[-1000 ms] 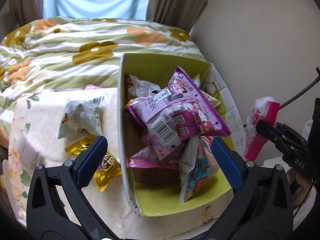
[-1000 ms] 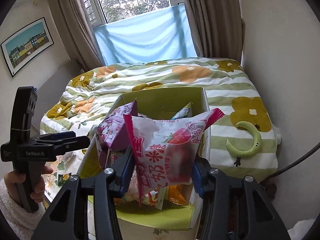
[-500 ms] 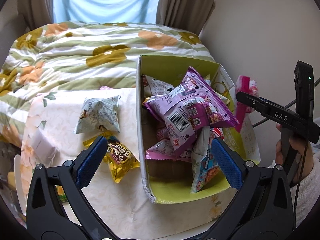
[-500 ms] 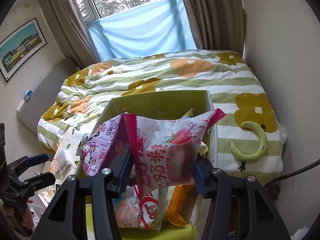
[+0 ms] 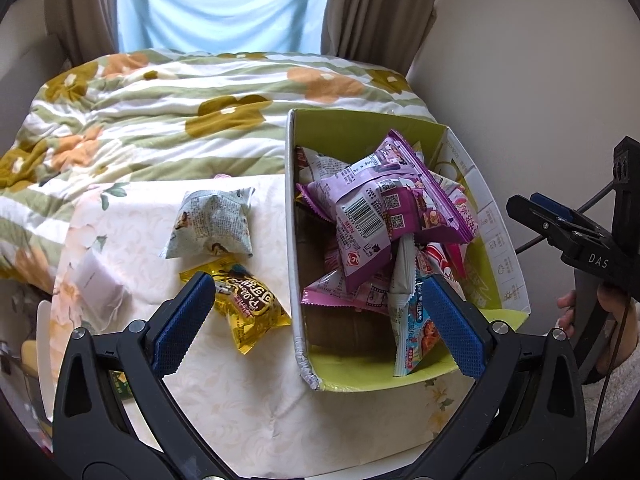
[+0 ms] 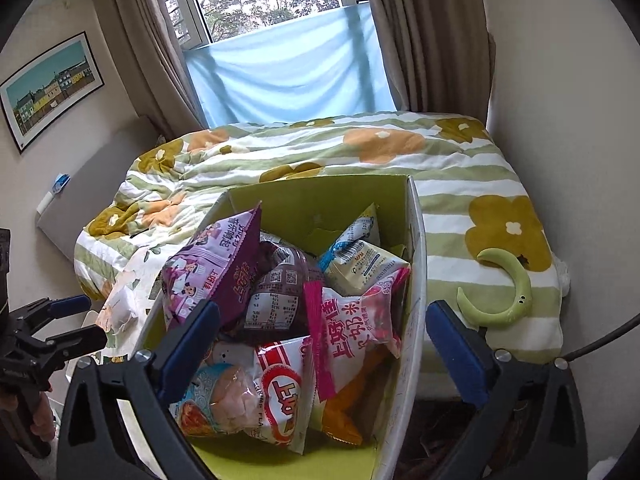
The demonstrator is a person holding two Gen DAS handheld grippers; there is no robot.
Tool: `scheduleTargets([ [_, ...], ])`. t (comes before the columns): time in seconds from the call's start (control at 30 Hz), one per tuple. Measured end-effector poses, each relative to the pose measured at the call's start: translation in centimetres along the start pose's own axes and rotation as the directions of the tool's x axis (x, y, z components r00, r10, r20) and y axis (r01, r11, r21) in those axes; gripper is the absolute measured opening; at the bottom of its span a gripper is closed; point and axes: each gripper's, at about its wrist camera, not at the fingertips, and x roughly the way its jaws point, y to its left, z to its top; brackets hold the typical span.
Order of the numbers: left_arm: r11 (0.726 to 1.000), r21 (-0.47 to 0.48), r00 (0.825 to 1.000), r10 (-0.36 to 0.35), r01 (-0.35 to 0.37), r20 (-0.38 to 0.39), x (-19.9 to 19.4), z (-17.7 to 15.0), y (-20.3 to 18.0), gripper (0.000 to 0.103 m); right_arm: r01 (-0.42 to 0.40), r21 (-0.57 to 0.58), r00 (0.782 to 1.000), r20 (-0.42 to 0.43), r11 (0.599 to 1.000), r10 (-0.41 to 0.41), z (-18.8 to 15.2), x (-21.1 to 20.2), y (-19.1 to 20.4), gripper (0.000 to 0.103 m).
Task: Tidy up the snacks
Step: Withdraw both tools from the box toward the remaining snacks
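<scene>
My right gripper (image 6: 320, 344), jaws just spread wide, has released the pink strawberry-print snack bag (image 6: 356, 328) into the green cardboard box (image 6: 416, 240); left gripper (image 5: 316, 320) likewise spread, empty.

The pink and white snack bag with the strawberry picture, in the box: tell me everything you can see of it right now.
The pink and white snack bag is a glossy plastic pouch with a crimped pink edge, red lettering and a strawberry picture. It lies tilted on the heap of packets in the green cardboard box, near its right wall, resting on a red and white bag and an orange packet. The right gripper has just been opening; its jaws stand wide, off the bag.
</scene>
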Motion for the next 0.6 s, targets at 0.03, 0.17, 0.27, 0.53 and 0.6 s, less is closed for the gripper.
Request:
scheduleTargets([
  [0.03,1.000,0.003,1.000,0.006,-0.006,0.008,-0.5,0.0,0.0,0.102,-0.002,0.000,1.000,0.009,1.000,0.002,0.1,-0.5,0.1,0.103],
  [0.17,0.999,0.018,0.998,0.043,-0.044,0.042,-3.0,-0.2,0.6,0.102,0.005,-0.019,1.000,0.020,1.000,-0.004,0.7,-2.3,1.2,0.103],
  [0.27,0.997,0.014,0.995,0.072,-0.073,0.065,-4.9,-0.4,1.8,0.102,-0.001,-0.033,0.999,0.032,0.999,0.002,1.0,-3.5,2.3,0.103],
  [0.53,0.995,-0.032,0.989,0.102,-0.099,0.109,-9.0,-2.0,7.7,0.102,-0.008,-0.076,0.997,0.079,0.997,0.014,0.7,-5.9,7.7,0.103],
  [0.6,0.995,-0.038,0.988,0.100,-0.096,0.115,-9.7,-2.3,9.6,0.102,-0.005,-0.090,0.996,0.083,0.996,0.012,0.5,-6.1,9.6,0.103],
])
